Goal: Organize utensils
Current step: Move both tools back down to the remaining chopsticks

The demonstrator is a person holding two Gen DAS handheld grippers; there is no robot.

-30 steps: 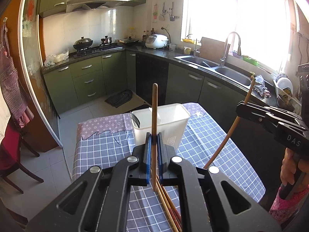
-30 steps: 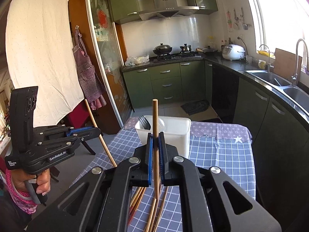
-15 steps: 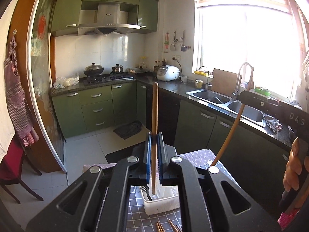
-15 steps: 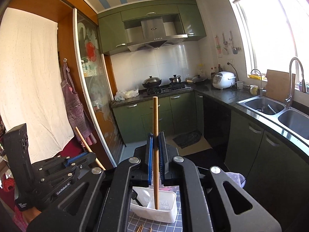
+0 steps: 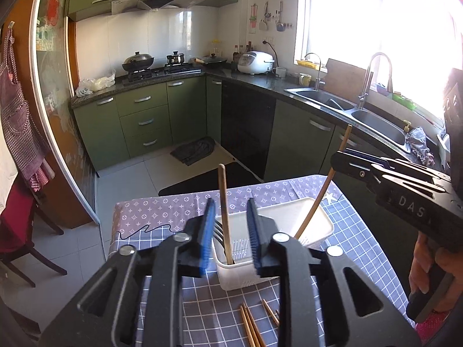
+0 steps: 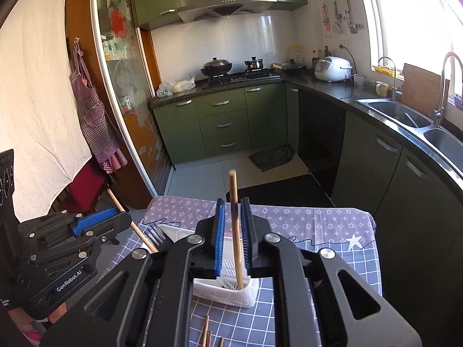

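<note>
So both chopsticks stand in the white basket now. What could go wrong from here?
1. The left tool is open, but its chopstick stands loose between the fingers. A sideways pull-back may knock it out of the white basket.
2. The same risk holds for the right tool and its chopstick.
3. Both sticks rise well above the rim, so a bump might tip the basket.

1. Daylight pours through my kitchen window (image 5: 376, 20), blown out to white glare.
2. Fisheye bends the cabinets (image 6: 220, 124) and door frame at the edges.
3. Corners darken; my near gripper bodies look soft.
</note>
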